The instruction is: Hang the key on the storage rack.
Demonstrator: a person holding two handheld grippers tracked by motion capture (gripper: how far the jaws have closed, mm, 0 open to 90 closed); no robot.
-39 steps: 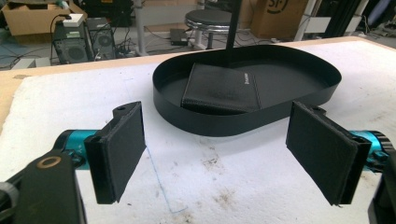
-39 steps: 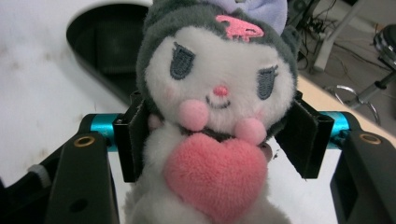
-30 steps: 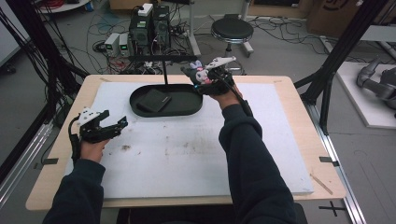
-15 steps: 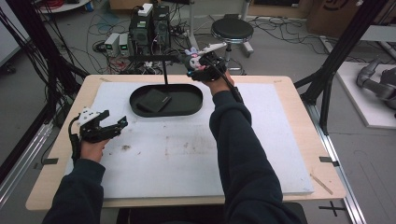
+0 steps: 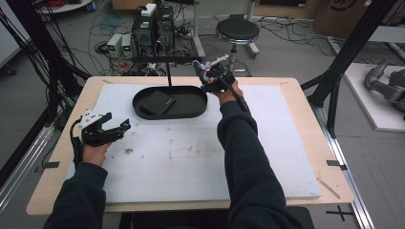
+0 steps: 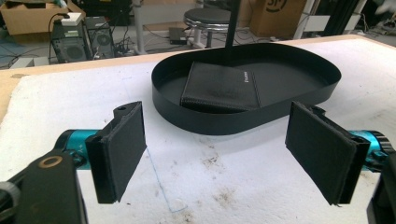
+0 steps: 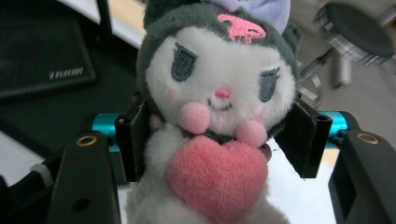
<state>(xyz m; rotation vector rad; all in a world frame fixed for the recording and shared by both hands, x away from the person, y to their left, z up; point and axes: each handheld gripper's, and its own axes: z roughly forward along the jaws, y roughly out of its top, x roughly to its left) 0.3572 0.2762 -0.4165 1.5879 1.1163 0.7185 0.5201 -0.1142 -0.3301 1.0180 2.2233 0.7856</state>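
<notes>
beyond the far right end of the black tray [image 5: 143, 112], just over the tabletop's [image 5: 200, 157] back edge, the right tool [image 5: 210, 78] was clamped on a plush toy [image 7: 217, 93], its two black pads pressed into the sides of the soft body just under the head. the left tool [image 6: 224, 154] rested low over the white mat with its jaws wide apart and nothing between them, well apart from the toy.

the likely trouble was the grip itself: the pads squeezed yielding stuffing below a large head, so the toy could squirm loose or tip if it was swung. a drop there could send it off the back edge to the floor rather than into the tray. the thin black post [image 5: 169, 71] standing at the tray's far rim was near the right tool and could snag the toy on the way in. a dark wallet [image 6: 219, 86] already lay in the tray's left half.

the toy's long axis ran head to feet, roughly along the jaws, head outermost; in the right gripper view its face and pink heart [image 7: 217, 175] turned back toward the camera.
</notes>
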